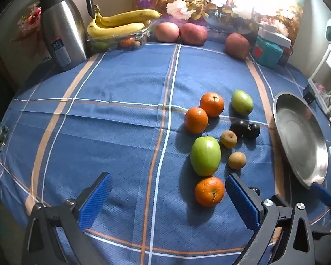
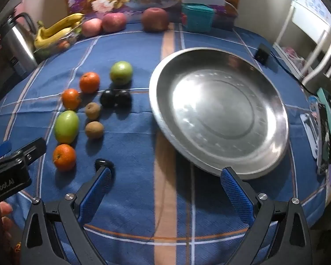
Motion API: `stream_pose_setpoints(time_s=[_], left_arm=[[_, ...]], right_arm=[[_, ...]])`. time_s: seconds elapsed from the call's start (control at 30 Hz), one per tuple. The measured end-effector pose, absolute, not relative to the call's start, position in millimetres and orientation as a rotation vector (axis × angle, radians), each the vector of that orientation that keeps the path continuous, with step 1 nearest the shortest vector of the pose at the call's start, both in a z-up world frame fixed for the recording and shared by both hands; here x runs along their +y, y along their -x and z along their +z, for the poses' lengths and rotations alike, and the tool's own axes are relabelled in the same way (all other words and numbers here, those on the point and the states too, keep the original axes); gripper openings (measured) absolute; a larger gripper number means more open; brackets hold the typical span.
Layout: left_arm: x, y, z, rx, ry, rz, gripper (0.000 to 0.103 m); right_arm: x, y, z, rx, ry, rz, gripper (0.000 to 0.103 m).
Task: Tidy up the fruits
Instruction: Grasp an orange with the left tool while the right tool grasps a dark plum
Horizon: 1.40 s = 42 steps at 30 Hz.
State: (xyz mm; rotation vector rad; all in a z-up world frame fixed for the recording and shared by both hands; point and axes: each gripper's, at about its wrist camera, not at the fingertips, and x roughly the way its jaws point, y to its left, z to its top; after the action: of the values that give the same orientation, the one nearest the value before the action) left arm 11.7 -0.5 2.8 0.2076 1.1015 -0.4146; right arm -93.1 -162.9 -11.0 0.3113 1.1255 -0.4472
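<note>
A blue plaid tablecloth [image 2: 130, 143] covers the whole table, crossed by white and orange stripes. On its right half lies a wide, shallow steel dish [image 2: 218, 112], bare inside, its near rim lifted a little off the cloth and close to the front edge.

At the back left corner stands a steel thermos jug [image 1: 63, 28] with a black handle. Beside it along the back edge is a clear tray with a bunch of bananas [image 1: 119, 24] on top, then three red apples [image 1: 193, 33] in a loose row, two touching and the third apart to the right, with a teal box [image 1: 268, 52] past it toward the back right corner.

The left gripper [image 1: 165, 201] hangs over the front edge with its blue pads spread wide and only cloth between them. The right gripper [image 2: 166, 194] hangs over the front edge too, jaws equally wide, nothing gripped; its right pad overlaps the dish's near rim in this view, and I cannot tell whether they touch.

The loose fruit sits in a cluster left of the dish, around the middle of the table. The big green apple [image 1: 205, 156] lies nearest the front, with a smaller green one [image 1: 242, 101] farthest back. Three oranges: two [image 1: 211, 104] touching at the back left of the group, one [image 1: 209, 191] at the front, just beside the left gripper's right pad. Two dark plums [image 1: 246, 129] touch each other near the dish. Two brown kiwis [image 1: 237, 160] lie between the plums and the big apple.
</note>
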Motion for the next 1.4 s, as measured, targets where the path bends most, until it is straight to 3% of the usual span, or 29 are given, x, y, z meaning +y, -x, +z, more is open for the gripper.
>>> stream_pose_setpoints(time_s=[0.5,0.63,0.73,0.8,0.93,1.2,1.3,1.4], left_arm=[[2.5,-24.3,-17.2,1.222,-0.132,-0.438,0.103],[-0.7,-23.9,-25.6,1.258,-0.118,-0.460,0.100],[-7.2,-23.8,-32.8,1.293,-0.097,-0.497,0.090],[-12.7,-23.5,-39.7,1.325,-0.093,-0.516,0.085],[-18.2,-22.0,-47.3,1.343,-0.096,-0.529,0.076],[-34.6,-14.8,-50.6,1.351,-0.090,-0.582,0.046],[-41.0,-15.9,-50.5,1.355,-0.082,-0.597,0.039],[-47.8,-15.4,-51.9,1.357,-0.078,-0.599,0.038]], right_arm=[[-145.0,70.2,-21.8,1.131,-0.329,-0.302,0.100],[-138.3,58.5,-29.3,1.176,-0.339,-0.280,0.095],[-134.2,55.9,-29.9,1.181,-0.347,-0.253,0.078],[-130.1,50.7,-34.8,1.181,-0.314,-0.273,0.076],[-125.1,38.4,-45.2,1.188,-0.274,-0.284,0.059],[-122.6,32.1,-50.9,1.184,-0.288,-0.250,0.045],[-120.2,34.5,-52.1,1.214,-0.293,-0.238,0.041],[-118.2,29.5,-53.0,1.217,-0.285,-0.239,0.037]])
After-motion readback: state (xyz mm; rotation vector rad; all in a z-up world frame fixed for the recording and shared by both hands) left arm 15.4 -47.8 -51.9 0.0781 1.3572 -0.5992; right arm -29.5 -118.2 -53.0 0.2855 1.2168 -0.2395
